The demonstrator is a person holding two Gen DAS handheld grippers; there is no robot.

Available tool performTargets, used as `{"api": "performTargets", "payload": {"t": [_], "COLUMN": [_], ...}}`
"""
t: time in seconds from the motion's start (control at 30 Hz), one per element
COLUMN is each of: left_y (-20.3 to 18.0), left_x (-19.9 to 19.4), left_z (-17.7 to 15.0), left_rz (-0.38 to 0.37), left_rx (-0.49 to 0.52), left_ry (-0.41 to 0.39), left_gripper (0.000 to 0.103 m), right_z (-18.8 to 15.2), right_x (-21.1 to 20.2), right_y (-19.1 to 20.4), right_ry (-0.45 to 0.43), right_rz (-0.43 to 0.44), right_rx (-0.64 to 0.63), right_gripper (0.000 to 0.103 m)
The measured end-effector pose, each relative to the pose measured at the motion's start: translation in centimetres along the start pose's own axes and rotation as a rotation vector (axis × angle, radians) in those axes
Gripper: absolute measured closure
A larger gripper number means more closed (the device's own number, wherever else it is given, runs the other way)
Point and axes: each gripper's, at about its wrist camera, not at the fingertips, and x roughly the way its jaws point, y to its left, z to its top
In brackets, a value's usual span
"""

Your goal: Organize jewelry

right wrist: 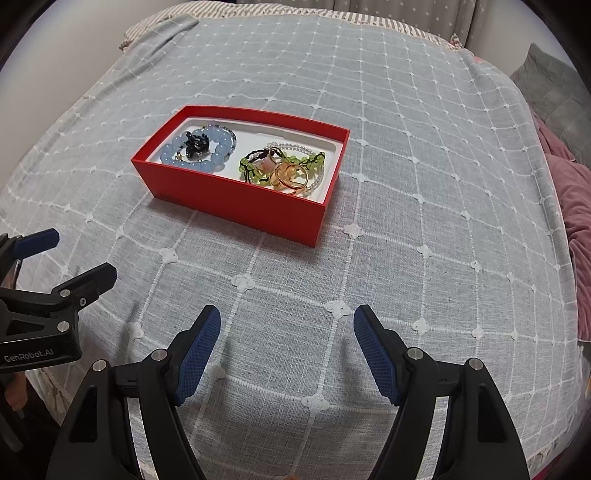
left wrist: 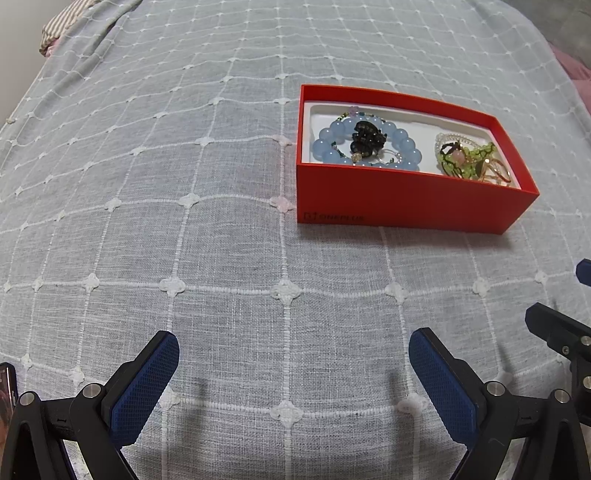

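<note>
Jewelry sits gathered inside the red box [right wrist: 236, 206], which rests on the grey checked bedspread [right wrist: 406, 184] ahead of both of my grippers and well apart from them. From my right wrist camera I see the box lined in white, with a blue bead bracelet [right wrist: 177, 155] toward its left end and a small black piece [right wrist: 195, 144] lying on top of that bracelet. Toward the right end there is a tangle: a green bead bracelet [right wrist: 314, 162], a clear bead strand [right wrist: 295, 146] behind it, and gold rings [right wrist: 290, 177] at the front, all touching one another. I cannot make out how many rings there are. My right gripper [right wrist: 287, 321] hangs over bare cloth near the edge of the bed, its jaws standing wide with nothing between the blue pads [right wrist: 195, 362]. My left gripper [left wrist: 293, 345] is the same in its own view, jaws spread wide over empty fabric, tilted down toward the bedspread; the box lies up and to the right of it there. In the right wrist view the left gripper shows at the left edge, just beside mine, and the right one peeks in at the right edge of the left view. A pink blanket [right wrist: 576, 221] lies bunched along the right side of the bed, and striped fabric [right wrist: 295, 9] runs along the far edge.
</note>
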Motion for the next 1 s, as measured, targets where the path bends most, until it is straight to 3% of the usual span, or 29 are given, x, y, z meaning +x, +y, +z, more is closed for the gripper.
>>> {"api": "performTargets", "payload": {"t": [1.0], "left_y": [0.21], "left_x": [0.14], "left_z": [-0.08], "left_rz": [0.014], "left_rx": [0.000], "left_ry": [0.003], "left_gripper": [0.001], "right_z": [-0.20], "right_x": [0.24], "right_y": [0.23], "right_ry": [0.006], "right_rz": [-0.001], "right_rx": [-0.002], "right_gripper": [0.026]}}
